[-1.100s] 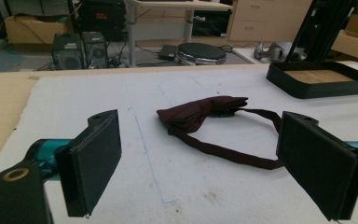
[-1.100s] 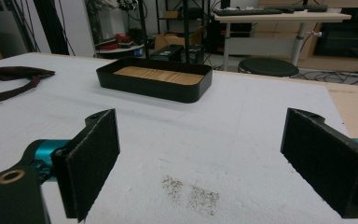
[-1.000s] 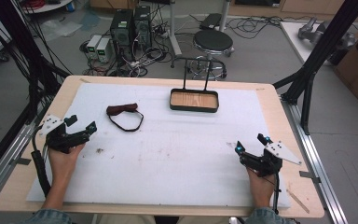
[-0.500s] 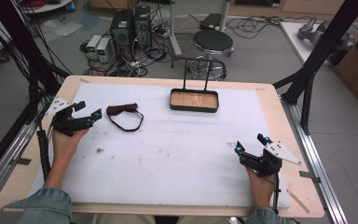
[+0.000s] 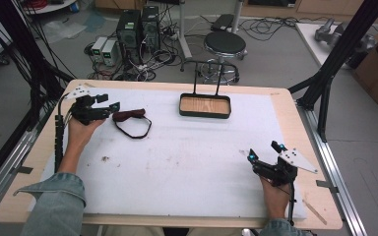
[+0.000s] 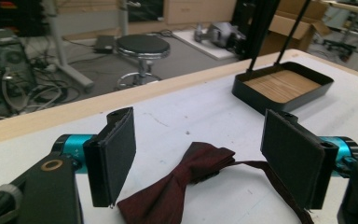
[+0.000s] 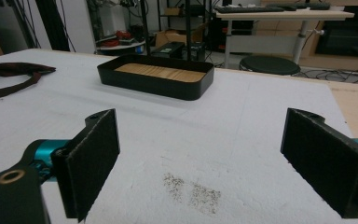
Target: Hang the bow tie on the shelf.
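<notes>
dark red bow tie (image 5: pixel 129 115) lies flat on the white table cover (image 5: pixel 187 162), at ten o'clock from table centre. left gripper (image 5: pixel 109 107) is just beside it, jaws wide apart, holding nothing. black tray (image 5: pixel 204 106) at twelve. right gripper (image 5: pixel 262 154) at four, wide open, empty.

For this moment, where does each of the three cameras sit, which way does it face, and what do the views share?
High view: above the person's side, facing forward and down on the table; both forearms, left gripper, right gripper.
Left gripper view: on the left gripper, looking between its open jaws at the bow tie.
Right gripper view: on the right gripper, open jaws over bare table.
Shared: the wooden-floored black tray and the bow tie appear in all three.
</notes>
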Demonstrator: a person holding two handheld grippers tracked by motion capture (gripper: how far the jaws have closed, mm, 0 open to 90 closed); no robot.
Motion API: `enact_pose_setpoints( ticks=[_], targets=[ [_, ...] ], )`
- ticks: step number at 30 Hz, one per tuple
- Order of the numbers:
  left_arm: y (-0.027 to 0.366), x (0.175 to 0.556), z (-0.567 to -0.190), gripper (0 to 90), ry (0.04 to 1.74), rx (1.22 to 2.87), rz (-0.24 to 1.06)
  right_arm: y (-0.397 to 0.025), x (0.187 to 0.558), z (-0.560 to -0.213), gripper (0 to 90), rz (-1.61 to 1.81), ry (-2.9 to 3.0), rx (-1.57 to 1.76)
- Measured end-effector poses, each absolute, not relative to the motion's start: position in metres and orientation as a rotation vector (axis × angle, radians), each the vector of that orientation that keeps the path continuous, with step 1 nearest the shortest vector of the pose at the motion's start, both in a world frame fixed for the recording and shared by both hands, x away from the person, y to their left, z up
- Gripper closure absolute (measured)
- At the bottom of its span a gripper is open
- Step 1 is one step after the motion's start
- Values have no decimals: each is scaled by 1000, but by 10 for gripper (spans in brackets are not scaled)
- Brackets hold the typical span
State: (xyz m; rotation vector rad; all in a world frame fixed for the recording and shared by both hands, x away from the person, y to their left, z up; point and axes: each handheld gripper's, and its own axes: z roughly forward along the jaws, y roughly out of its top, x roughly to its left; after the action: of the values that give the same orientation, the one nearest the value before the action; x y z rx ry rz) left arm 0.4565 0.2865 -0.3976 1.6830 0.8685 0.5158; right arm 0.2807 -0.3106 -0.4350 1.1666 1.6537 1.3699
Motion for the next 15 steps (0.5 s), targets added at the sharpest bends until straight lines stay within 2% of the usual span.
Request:
enact_pose_setpoints(
  ticks=[8, 15],
  targets=[
    [273, 478, -415, 308, 890, 1797, 500, -310, 281, -435, 107, 1366, 1655, 1172],
    [262, 496, -426, 323, 890, 1898, 426, -311, 282, -435, 107, 1365, 1662, 1166]
  ],
)
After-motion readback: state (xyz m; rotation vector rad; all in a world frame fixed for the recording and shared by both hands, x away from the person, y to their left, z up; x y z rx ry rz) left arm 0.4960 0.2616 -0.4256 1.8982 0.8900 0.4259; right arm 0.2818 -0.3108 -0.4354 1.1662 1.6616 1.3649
